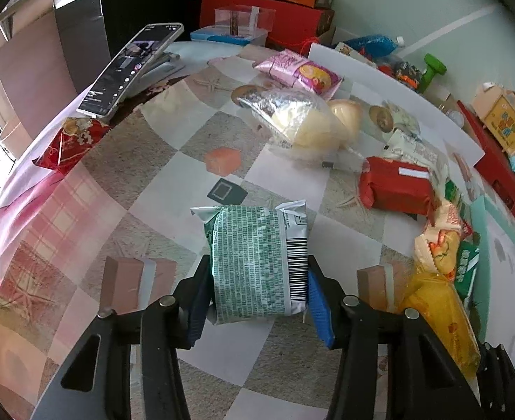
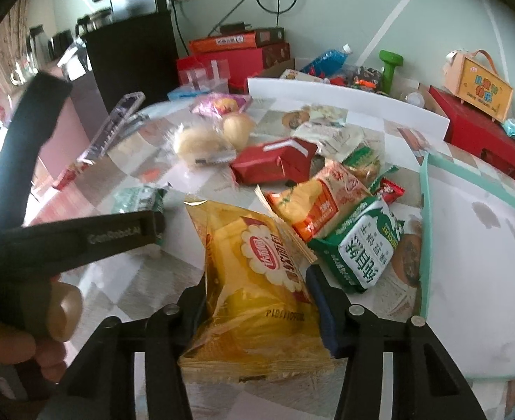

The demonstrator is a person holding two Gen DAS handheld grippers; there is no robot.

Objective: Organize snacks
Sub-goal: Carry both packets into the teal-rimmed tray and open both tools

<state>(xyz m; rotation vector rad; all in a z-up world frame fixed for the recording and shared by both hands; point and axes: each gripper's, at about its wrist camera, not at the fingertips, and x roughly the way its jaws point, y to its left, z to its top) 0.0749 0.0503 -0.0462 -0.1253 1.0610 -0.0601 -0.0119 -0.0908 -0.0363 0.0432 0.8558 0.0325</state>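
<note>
My left gripper (image 1: 257,294) is shut on a green-and-white snack packet (image 1: 257,262), held just above the checked tablecloth. My right gripper (image 2: 257,297) is shut on a yellow snack bag (image 2: 254,280); that bag also shows at the right edge of the left wrist view (image 1: 439,318). More snacks lie in a loose pile: a red packet (image 2: 275,164), an orange bag (image 2: 320,203), a green-and-white biscuit packet (image 2: 359,245), bread in clear wrap (image 1: 299,119) and a pink packet (image 1: 299,70). The left gripper (image 2: 145,224) with its green packet appears at left in the right wrist view.
A white tray with a teal rim (image 2: 467,245) lies to the right of the pile. A phone on a stand (image 1: 131,70) stands at the back left. Red boxes (image 2: 485,140), a green dumbbell (image 2: 389,66) and a blue bottle (image 2: 327,59) line the far edge.
</note>
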